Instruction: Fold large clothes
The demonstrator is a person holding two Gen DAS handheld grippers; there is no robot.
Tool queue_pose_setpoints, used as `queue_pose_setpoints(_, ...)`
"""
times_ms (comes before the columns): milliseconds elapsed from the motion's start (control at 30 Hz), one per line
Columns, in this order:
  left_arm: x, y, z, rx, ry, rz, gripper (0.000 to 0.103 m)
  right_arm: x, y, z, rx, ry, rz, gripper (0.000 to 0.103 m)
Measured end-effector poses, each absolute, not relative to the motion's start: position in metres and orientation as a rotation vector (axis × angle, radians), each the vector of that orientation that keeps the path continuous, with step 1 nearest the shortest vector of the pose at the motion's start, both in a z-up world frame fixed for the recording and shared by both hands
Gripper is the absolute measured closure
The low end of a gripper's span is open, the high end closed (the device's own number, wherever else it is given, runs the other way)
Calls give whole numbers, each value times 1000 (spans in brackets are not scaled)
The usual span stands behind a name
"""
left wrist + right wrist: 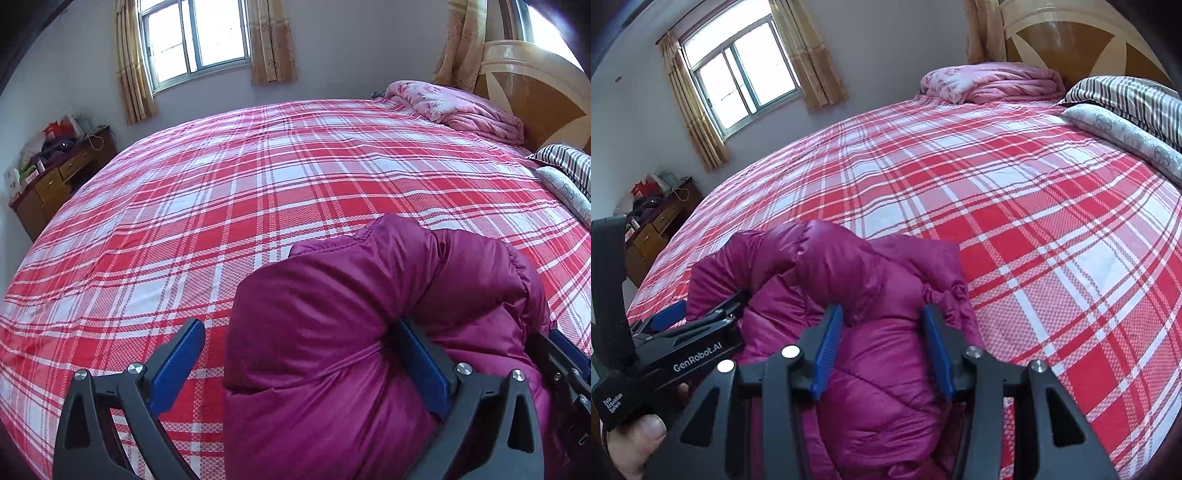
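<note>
- Your left tongs [301, 365] stand wide apart in the lower half of the left wrist view; the jacket [369, 332] fills the gap only on its right side, bulging over the right blue pad, while the left pad hangs over bare bedsheet.
- In the right wrist view those same left tongs [701, 314] come in from the lower left of the frame, their tips at the jacket's left edge, with your thumb showing beneath the black handle.
- Your right tongs [882, 332] sit at the bottom centre of the right wrist view, parted, with a hump of the jacket [871, 350] between the two blue pads; whether the pads actually press the fabric, you cannot tell from here.
- In the left wrist view only a sliver of the right tongs [567, 354] shows at the right edge, against the jacket's far side.
- The jacket is a puffy magenta quilted one, bunched into a heap on the near part of the bed [1052, 221], lower centre in both views.
- The bed wears a red and white plaid sheet that reaches to the wooden headboard [1071, 37] at the upper right.
- A pink quilt [993, 83] lies rolled up by the headboard, and a striped pillow [1126, 99] sits to its right with a pale patterned pillow [1126, 140] just below it.
- A curtained window [195, 37] is at the top of the frame, and a wooden dresser [55, 181] piled with oddments stands at the left edge.
</note>
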State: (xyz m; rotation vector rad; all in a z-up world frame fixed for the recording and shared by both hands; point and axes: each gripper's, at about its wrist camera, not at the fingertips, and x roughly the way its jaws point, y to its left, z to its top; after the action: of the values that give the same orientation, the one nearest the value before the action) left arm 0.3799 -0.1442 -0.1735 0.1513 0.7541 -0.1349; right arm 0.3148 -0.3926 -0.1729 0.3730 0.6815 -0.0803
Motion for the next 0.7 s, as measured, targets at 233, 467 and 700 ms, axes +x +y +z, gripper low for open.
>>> queue_pose_setpoints(233, 381, -145, -176, 149, 761, -139, 1, 316, -393, -177, 377, 686, -85, 54)
queue_pose_setpoints(467, 382, -145, -178, 154, 770, -141, 1, 319, -395, -180, 385, 697, -81, 54)
queue_pose_setpoints(700, 382, -146, -179, 159, 770, -140, 1, 319, -395, -182, 389, 698, -83, 54)
